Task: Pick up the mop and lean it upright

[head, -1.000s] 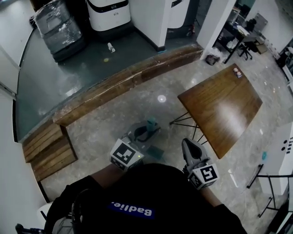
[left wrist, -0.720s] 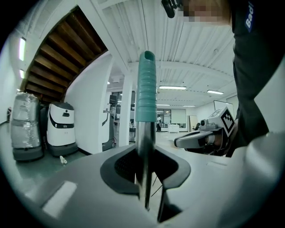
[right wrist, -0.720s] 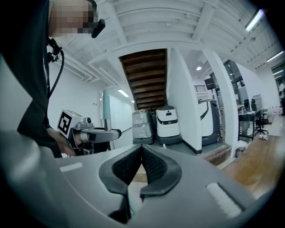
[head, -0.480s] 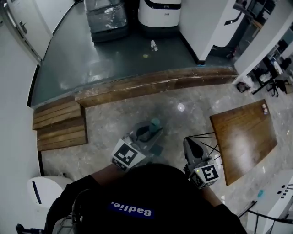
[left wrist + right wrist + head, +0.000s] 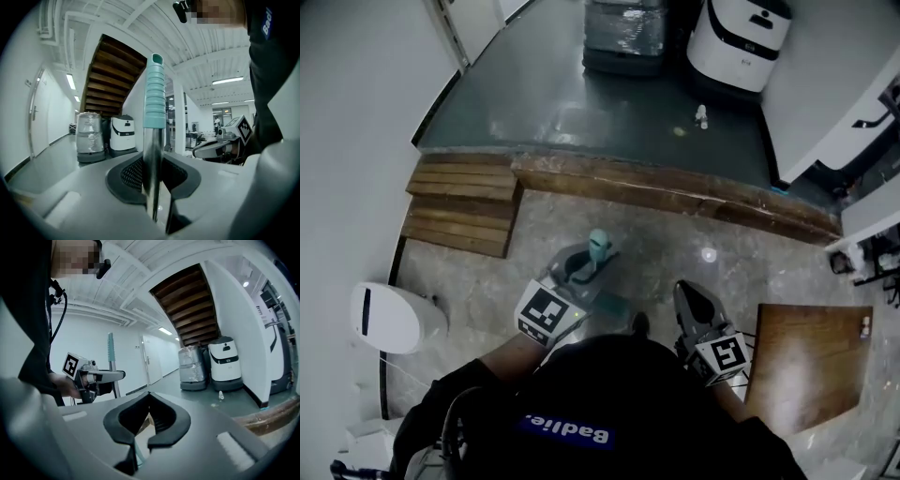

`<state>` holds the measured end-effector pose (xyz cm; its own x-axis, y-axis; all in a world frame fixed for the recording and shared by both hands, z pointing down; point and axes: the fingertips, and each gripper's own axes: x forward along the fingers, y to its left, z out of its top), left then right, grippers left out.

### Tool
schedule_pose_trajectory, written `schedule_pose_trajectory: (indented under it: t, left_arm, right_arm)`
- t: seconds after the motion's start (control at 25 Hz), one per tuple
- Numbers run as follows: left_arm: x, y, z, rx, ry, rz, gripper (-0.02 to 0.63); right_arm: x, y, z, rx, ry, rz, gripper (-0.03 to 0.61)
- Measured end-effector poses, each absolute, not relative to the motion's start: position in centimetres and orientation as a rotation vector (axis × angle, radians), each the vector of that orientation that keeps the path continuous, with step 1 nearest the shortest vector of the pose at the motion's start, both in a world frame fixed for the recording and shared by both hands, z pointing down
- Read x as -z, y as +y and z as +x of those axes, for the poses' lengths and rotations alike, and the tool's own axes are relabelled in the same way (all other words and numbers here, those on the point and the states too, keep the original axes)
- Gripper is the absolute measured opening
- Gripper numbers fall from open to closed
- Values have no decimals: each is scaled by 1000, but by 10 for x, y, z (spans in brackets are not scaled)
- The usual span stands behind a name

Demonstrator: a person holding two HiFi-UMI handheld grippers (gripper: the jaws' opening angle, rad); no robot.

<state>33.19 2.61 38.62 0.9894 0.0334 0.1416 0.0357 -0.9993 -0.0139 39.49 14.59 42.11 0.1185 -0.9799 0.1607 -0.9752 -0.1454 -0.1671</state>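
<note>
Now the left gripper [image 5: 578,272] has its fingers closed on the mop with bare metal shaft and ribbed teal grip [image 5: 154,98]. The shaft stands upright between the fingers, the grip rising above them. The mop's lower end is out of sight.

The right gripper [image 5: 149,394] is level beside it, fingertips drawn together, nothing between.

Changes against the earlier head views:
- The scene has swung. The brown wooden table [image 5: 811,361], earlier ahead and right of the right fingers, now sits close on their right, low in view.
- The slatted wooden steps [image 5: 459,211] have gone from low left to ahead-left of the left fingers.
- A white rounded unit [image 5: 389,319] now shows left of the left fingers.
- The mop stays in the left fingers throughout.

Counts: one mop, two grippers, one table, one set of steps. Far ahead are one white floor machine [image 5: 741,37], one plastic-wrapped machine [image 5: 623,33] and one small bottle [image 5: 701,115].
</note>
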Motion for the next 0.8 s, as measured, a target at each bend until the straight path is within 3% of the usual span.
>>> schedule_pose_trajectory:
  t: [0.48,0.8]
  left_arm:
    - [-382,-37,331,254,689,-3064,89]
    - [-368,-61,298,226,958,-3015,89]
  right_arm:
    - [-428,66,452,406,2482,-1869,6]
    - [-442,11,422,461,2661,-1596,6]
